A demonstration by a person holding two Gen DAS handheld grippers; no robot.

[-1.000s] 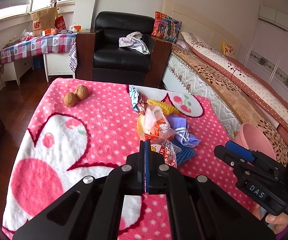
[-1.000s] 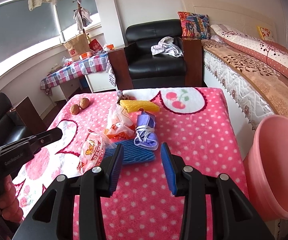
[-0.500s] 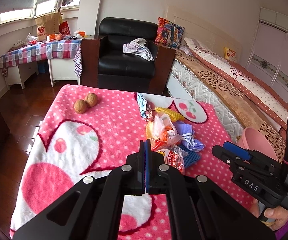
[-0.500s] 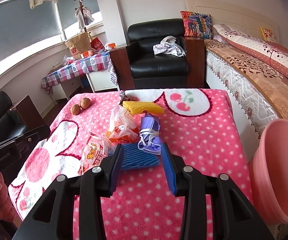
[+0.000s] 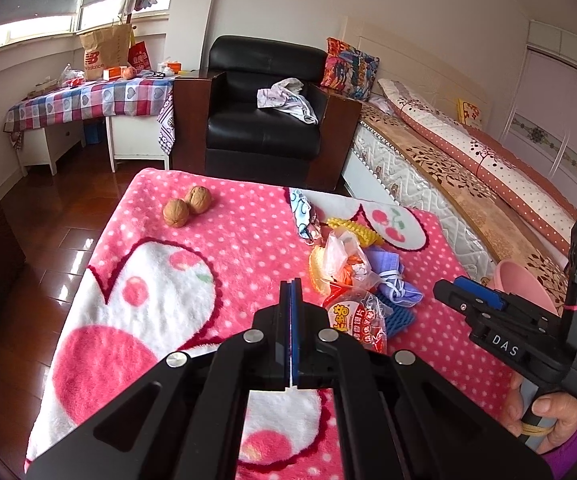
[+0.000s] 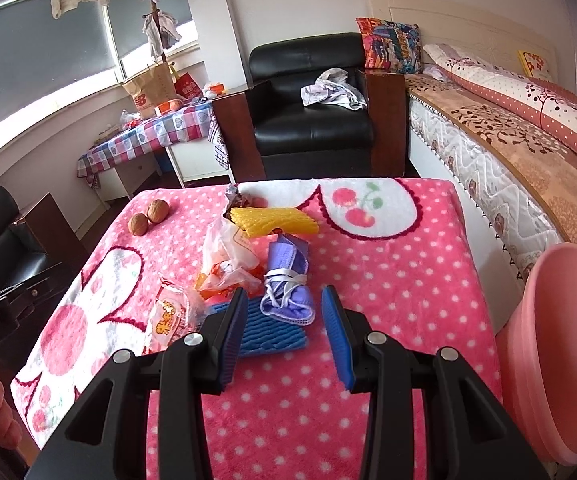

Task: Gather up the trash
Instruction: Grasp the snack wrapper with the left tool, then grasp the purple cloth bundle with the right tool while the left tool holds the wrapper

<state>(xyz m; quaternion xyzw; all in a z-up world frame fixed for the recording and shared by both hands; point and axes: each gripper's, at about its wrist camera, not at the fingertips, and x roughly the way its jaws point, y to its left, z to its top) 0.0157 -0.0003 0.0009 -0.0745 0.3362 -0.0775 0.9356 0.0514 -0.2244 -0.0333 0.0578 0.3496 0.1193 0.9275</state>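
Observation:
A pile of trash lies on the pink dotted blanket [image 6: 388,280]: a snack wrapper [image 6: 168,316], a clear plastic bag [image 6: 228,252], a purple face mask [image 6: 288,264], a blue foam net [image 6: 268,336] and a yellow foam net [image 6: 272,220]. My right gripper [image 6: 284,300] hovers open just in front of the mask and blue net, with nothing between its pads. My left gripper [image 5: 290,286] is shut and empty, left of the snack wrapper [image 5: 358,320]. Two walnuts [image 5: 175,213] sit at the far left. A pink bin [image 6: 568,340] stands off the table's right side.
A black armchair [image 5: 264,120] stands beyond the table's far edge. A bed [image 6: 508,128] runs along the right behind the bin. A side table with a checked cloth [image 5: 88,104] is at the far left, above wooden floor [image 5: 48,248]. A candy wrapper [image 5: 304,216] lies behind the pile.
The left wrist view has tilted up slightly, so more of the room shows. Both grippers keep their places and their jaws stand as before.

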